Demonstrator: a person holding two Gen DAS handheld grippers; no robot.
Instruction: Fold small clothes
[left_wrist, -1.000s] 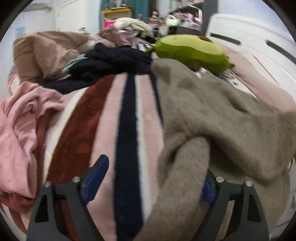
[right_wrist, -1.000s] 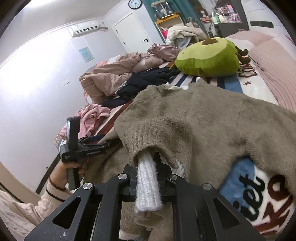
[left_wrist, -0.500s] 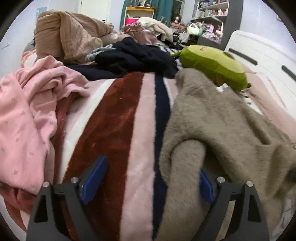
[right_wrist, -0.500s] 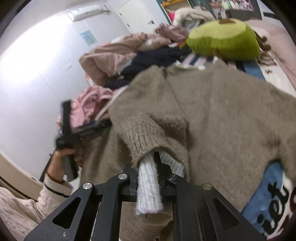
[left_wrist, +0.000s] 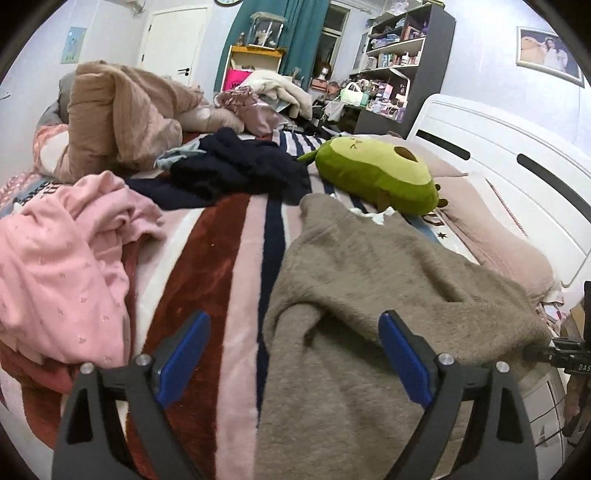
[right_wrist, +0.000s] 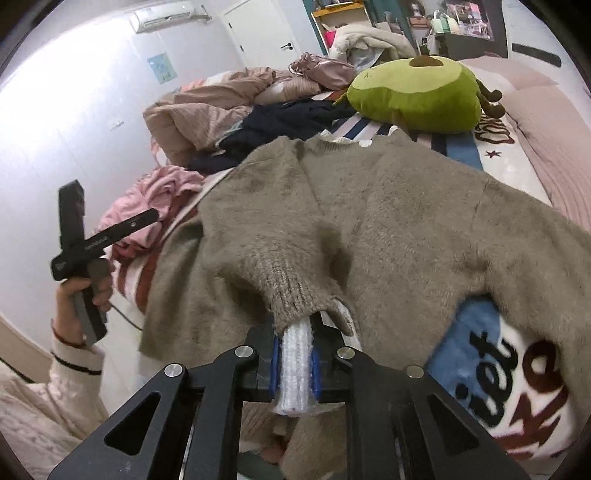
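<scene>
My right tongs (right_wrist: 294, 363) are pinched tight on the white ribbed cuff (right_wrist: 295, 369) poking out of the brown sweater (right_wrist: 388, 221), with the sweater's sleeve end bunched just above the blue pads. The sweater lies spread across the striped blanket (left_wrist: 207, 280) on the bed, its neckline toward the green avocado plush (left_wrist: 373, 177). My left tongs (left_wrist: 291, 358) stand wide apart and have just been opening further; the sweater's near side lies below and between the blue pads (left_wrist: 404, 365), but neither pad seems to press on it, though the lens bends things there. A pink garment (left_wrist: 62, 266) lies heaped to the left, a dark navy one (left_wrist: 236, 170) farther back.
</scene>
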